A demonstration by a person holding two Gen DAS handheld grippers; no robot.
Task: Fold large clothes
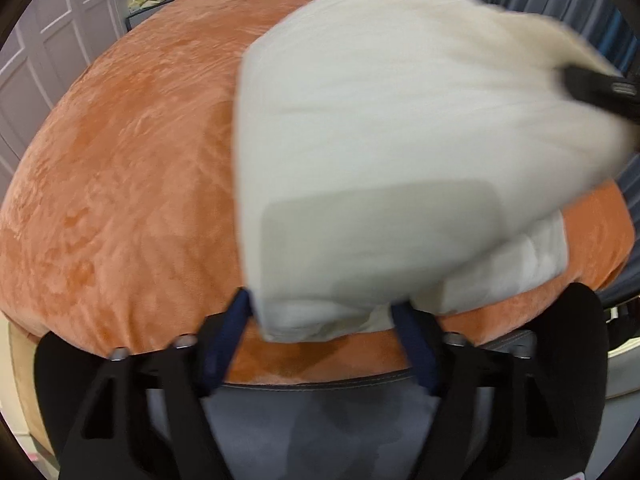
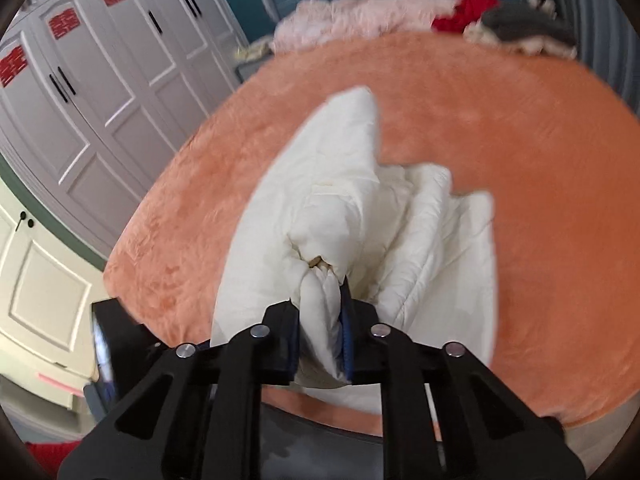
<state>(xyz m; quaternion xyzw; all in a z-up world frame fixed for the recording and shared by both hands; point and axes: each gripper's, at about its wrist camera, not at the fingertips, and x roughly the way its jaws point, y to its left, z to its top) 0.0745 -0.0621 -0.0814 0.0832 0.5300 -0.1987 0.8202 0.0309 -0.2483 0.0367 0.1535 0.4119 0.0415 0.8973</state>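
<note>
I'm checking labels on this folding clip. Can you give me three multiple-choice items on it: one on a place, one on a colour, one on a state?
1. Where does the white garment lie?
A. on the orange bed cover
B. inside the wardrobe
C. on the floor

2. What colour are the panels at the top of the wardrobe doors?
A. blue
B. red
C. yellow

3. How do the jaws of the right gripper stand?
A. wide open, nothing between them
B. hidden from view
C. pinched on a bunch of the white garment

Answers:
1. A: orange plush surrounds the garment in both views.
2. B: red brick-pattern panels show on each door in the right wrist view.
3. C: the bunched fabric sits squeezed between both pads. The left gripper has a folded corner between wider-set jaws.
</note>
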